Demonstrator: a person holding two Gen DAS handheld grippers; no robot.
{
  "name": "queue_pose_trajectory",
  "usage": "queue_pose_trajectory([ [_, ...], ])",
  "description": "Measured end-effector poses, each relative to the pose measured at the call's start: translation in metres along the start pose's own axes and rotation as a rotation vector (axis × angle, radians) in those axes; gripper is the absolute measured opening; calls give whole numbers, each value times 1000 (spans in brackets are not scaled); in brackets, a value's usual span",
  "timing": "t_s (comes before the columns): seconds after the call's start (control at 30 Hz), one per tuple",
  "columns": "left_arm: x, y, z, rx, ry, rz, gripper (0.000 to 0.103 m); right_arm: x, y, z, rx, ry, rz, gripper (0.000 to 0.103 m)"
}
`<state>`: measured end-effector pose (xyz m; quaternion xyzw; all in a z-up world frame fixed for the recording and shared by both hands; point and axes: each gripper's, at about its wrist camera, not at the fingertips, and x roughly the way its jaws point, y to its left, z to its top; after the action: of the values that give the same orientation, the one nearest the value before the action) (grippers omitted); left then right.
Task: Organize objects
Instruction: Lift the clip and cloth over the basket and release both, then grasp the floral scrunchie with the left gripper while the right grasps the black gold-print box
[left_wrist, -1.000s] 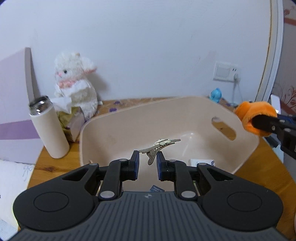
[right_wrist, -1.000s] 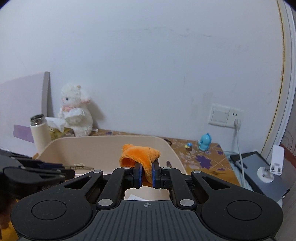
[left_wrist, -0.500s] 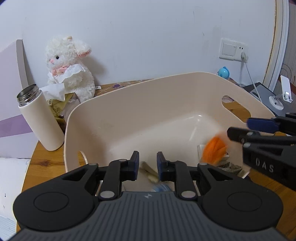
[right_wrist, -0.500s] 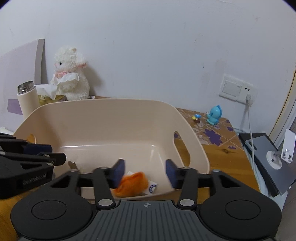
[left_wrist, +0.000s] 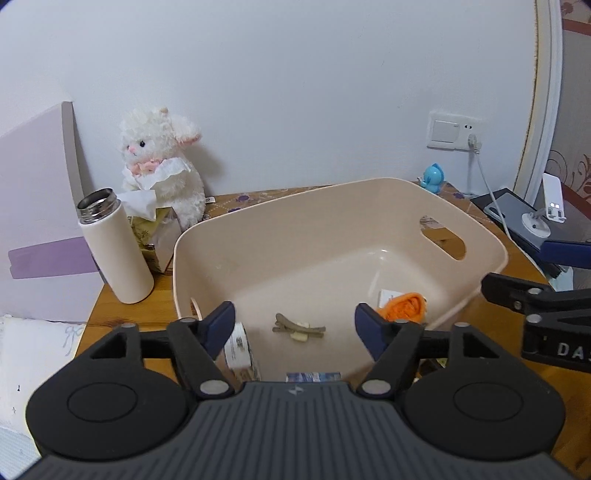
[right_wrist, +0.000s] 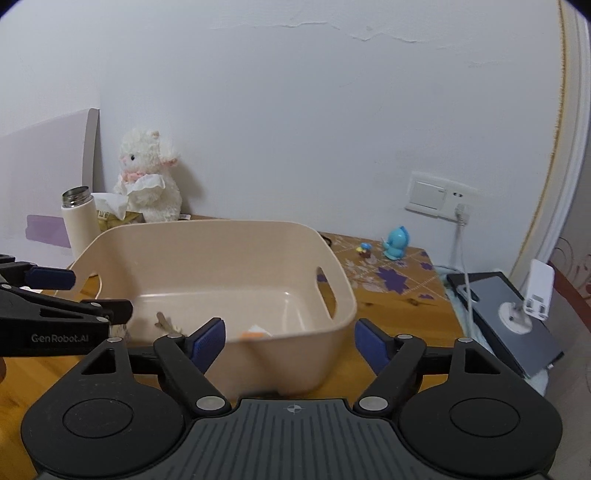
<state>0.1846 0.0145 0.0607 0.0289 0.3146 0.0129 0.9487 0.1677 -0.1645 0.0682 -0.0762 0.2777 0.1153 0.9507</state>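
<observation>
A beige plastic bin (left_wrist: 280, 236) with handle cut-outs stands on the wooden table; it also shows in the right wrist view (right_wrist: 207, 251). Inside lie a grey-green hair clip (left_wrist: 298, 328), an orange plush piece (left_wrist: 404, 307) at the right, a white roll (left_wrist: 238, 349) and small packets. My left gripper (left_wrist: 295, 325) is open and empty above the bin's near edge. My right gripper (right_wrist: 290, 341) is open and empty, just outside the bin's near right corner. The clip (right_wrist: 164, 323) and a bit of the orange piece (right_wrist: 251, 335) show past the rim.
A white thermos (left_wrist: 114, 247), a tissue pack (left_wrist: 147, 229) and a white plush lamb (left_wrist: 162, 166) stand left of the bin. A blue toy figure (right_wrist: 396, 244), a charging cable (right_wrist: 463, 266), a dark tablet (right_wrist: 506, 317) and a white phone stand (right_wrist: 532, 299) are at the right.
The left gripper let go of the hair clip and opened wide; the right gripper dropped the orange plush piece into the bin. Both grippers have drawn back from the bin.
</observation>
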Motion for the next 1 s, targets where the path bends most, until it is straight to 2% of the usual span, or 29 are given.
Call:
queue_pose_trajectory([
  [0.17, -24, -8, -12, 2, -14, 1, 77, -23, -12, -16, -13, 5, -10, 88],
  [0.27, -35, -10, -20, -14, -13, -3, 82, -29, -20, -27, -8, 17, -11, 90],
  [0.43, -38, -18, -38, -33, 21, -20, 83, -27, -27, -46, -15, 61, -12, 90],
  [0.67, -10, -27, -67, -88, 127, -51, 83, -11, -34, -69, -15, 127, 1, 91],
  [1.0, 32, -39, -90, -133, 179, -33, 83, 33, -34, -88, -20, 202, 30, 91],
])
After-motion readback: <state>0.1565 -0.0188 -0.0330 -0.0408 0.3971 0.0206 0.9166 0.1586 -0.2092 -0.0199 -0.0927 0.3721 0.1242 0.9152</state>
